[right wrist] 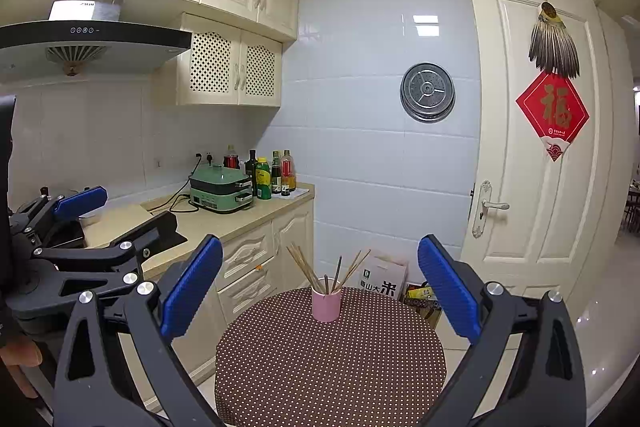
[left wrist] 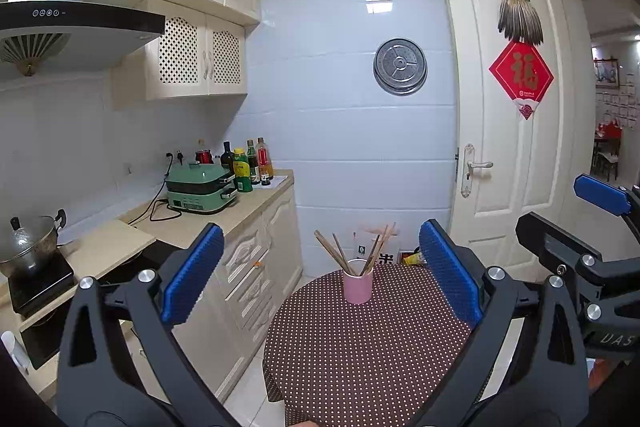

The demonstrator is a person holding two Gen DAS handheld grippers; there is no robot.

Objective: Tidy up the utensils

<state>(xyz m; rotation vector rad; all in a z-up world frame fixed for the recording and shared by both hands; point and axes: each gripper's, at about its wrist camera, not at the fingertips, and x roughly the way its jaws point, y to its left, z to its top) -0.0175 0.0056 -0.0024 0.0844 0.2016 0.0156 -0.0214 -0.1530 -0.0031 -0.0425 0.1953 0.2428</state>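
Note:
A pink cup (left wrist: 358, 286) stands upright near the far edge of a round table with a brown polka-dot cloth (left wrist: 360, 347). Several wooden chopsticks (left wrist: 340, 254) stick out of it, fanned left and right. The cup (right wrist: 326, 303) and chopsticks (right wrist: 306, 265) also show in the right wrist view on the same table (right wrist: 332, 359). My left gripper (left wrist: 322, 273) is open and empty, held above the near side of the table. My right gripper (right wrist: 320, 285) is open and empty, also short of the cup. Each gripper shows at the edge of the other's view.
A kitchen counter (left wrist: 208, 219) runs along the left with a green electric cooker (left wrist: 200, 189), several bottles (left wrist: 248, 165) and a wok (left wrist: 30, 241). A white door (left wrist: 512, 131) stands at the right. A rice bag (right wrist: 382, 277) sits on the floor behind the table.

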